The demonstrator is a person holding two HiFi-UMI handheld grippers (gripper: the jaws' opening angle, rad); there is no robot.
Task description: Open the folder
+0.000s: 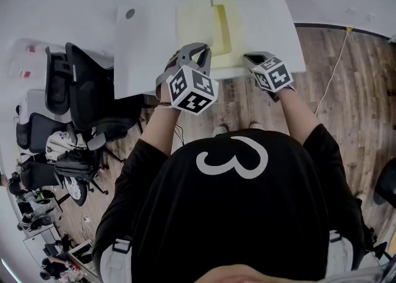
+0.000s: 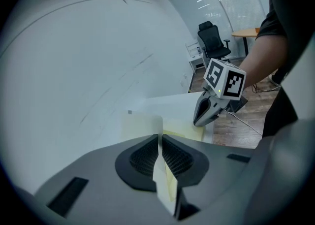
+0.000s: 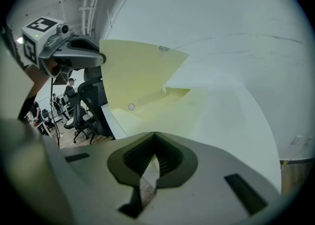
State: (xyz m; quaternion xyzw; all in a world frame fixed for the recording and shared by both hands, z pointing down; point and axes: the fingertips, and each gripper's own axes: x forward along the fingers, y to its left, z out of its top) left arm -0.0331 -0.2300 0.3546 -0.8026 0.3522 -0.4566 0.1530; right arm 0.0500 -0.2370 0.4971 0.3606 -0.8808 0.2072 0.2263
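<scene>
- Pale yellow paper folder (image 1: pixel 204 25) lies at the near edge of the white table (image 1: pixel 272 21), at twelve o'clock from the person. We find it partly open.
- Left gripper (image 2: pixel 160 146), at the folder's seven o'clock: jaws pinched tight on the upper cover (image 3: pixel 135 71), which stands raised off the leaf beneath. We judge this to be the lifting grip.
- Right gripper (image 3: pixel 152 162), at the folder's five o'clock: jaws closed on a thin pale strip, by our reading the near edge of the lower leaf (image 3: pixel 165 115). It appears to anchor the folder so that only the cover rises.
- Opening not yet complete; the cover has to swing over toward nine o'clock.
</scene>
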